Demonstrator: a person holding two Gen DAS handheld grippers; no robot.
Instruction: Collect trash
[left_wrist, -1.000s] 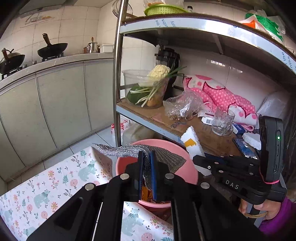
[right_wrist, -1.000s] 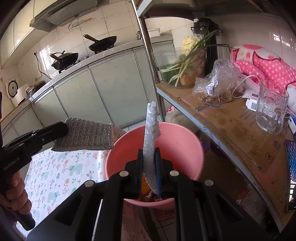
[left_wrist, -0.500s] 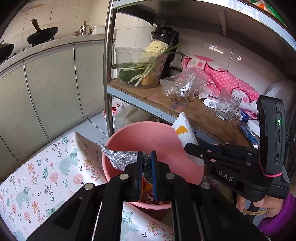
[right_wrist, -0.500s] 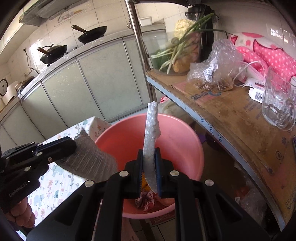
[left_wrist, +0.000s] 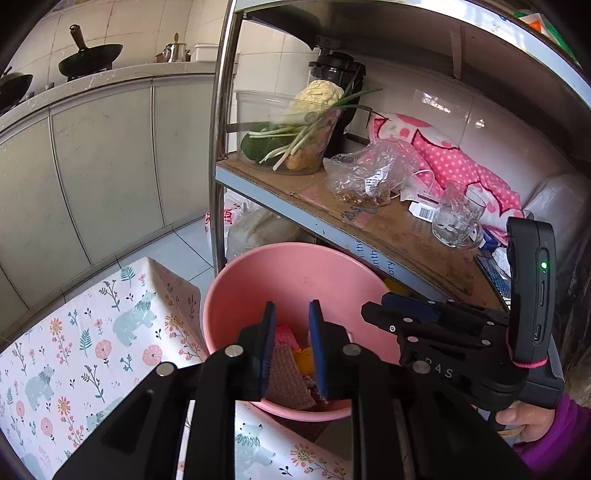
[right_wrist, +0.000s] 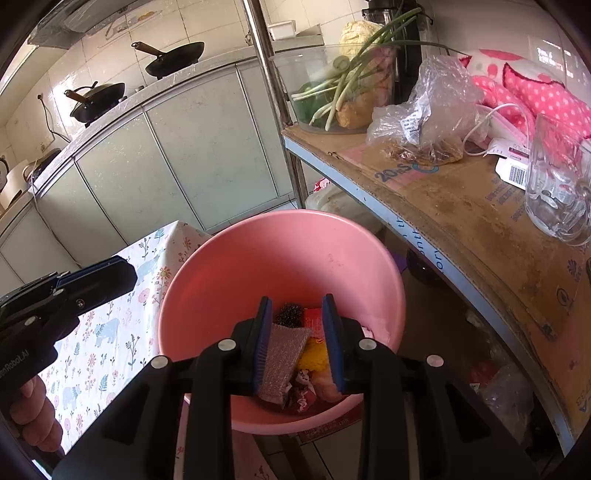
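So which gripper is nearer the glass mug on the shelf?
Right. The right gripper hangs over the pink bucket on the side toward the glass mug; the left gripper is on the tablecloth side.

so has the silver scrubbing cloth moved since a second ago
Yes. The silver scrubbing cloth left the left gripper, now open, and dropped into the pink bucket, below its rim.

Both wrist views looked closely down into the round pink plastic basin, shared, beside the metal shelf rack.
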